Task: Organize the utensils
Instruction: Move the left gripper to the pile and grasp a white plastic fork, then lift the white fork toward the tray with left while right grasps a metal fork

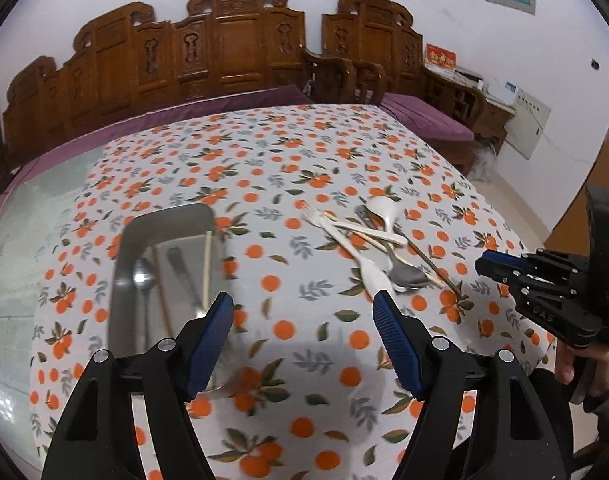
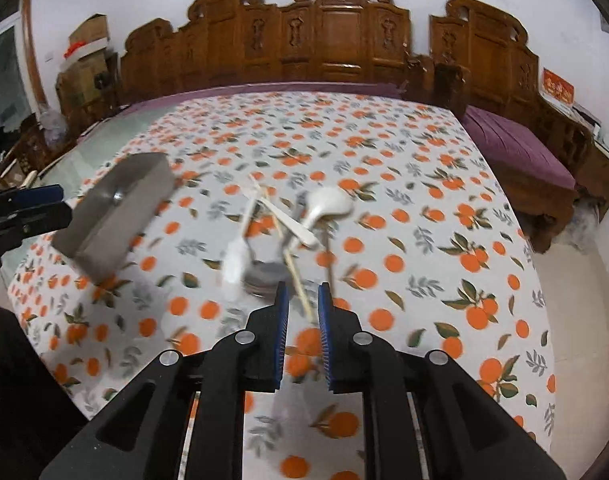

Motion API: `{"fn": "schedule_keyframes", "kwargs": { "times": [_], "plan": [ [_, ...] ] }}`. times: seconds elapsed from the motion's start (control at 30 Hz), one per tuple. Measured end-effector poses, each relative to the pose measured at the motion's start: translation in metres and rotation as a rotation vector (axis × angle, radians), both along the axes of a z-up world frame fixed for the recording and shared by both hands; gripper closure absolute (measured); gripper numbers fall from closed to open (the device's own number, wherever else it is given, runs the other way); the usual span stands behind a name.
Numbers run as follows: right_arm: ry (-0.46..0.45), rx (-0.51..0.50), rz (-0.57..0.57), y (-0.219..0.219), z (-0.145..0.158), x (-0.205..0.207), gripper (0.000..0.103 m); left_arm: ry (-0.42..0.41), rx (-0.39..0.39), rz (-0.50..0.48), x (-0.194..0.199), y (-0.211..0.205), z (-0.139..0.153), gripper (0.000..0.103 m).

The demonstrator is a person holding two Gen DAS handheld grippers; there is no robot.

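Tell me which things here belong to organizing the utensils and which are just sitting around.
Part of the job:
metal tray
white plastic fork
white soup spoon
metal spoon
chopstick

Just lying about:
wooden bench
purple cushion
cardboard box

Left gripper (image 1: 302, 308) hanging wide open over the orange-print tabletop (image 1: 288, 152)

At centre left of the frame a metal tray (image 1: 122, 280) holds a spoon (image 1: 143, 280), another metal utensil and a chopstick (image 1: 207, 268). At centre right lies a crossed pile: white fork (image 1: 336, 236), white spoon (image 1: 386, 210), metal spoon (image 1: 406, 276), chopsticks. The right gripper (image 1: 484, 262) enters at the right edge, held by a hand (image 1: 580, 368).
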State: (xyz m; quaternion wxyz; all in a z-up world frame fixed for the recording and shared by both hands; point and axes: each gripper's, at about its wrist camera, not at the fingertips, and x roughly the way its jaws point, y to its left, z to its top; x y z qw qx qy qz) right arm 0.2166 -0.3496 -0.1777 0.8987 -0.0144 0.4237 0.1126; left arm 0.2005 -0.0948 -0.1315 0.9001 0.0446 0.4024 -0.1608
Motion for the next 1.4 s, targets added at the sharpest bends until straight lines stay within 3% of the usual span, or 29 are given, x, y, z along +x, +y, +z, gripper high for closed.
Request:
{"fn": "schedule_keyframes", "kwargs": {
  "times": [0.4,0.6,0.8,1.1,1.27,1.4],
  "plan": [
    [0.033,0.065,-0.031,-0.016,-0.009,0.006,0.085,0.068,-0.015,-0.072,0.045,-0.056,-0.046,0.041],
    [0.050,0.088,-0.041,-0.021,-0.013,0.008,0.085,0.147,-0.035,-0.075,0.080,-0.072,-0.077,0.053],
    [0.049,0.113,-0.036,-0.020,-0.010,0.008,0.085,0.221,-0.114,-0.067,0.100,-0.071,-0.099,0.062],
    [0.049,0.105,-0.024,-0.013,-0.010,0.007,0.085,0.272,-0.192,-0.093,0.095,-0.071,-0.102,0.083],
    [0.039,0.090,-0.012,-0.009,-0.007,0.006,0.085,0.255,-0.207,-0.111,0.079,-0.060,-0.089,0.098],
    [0.036,0.072,0.002,-0.001,-0.007,0.003,0.085,0.236,-0.190,-0.122,0.064,-0.050,-0.079,0.100]
  ]
}}
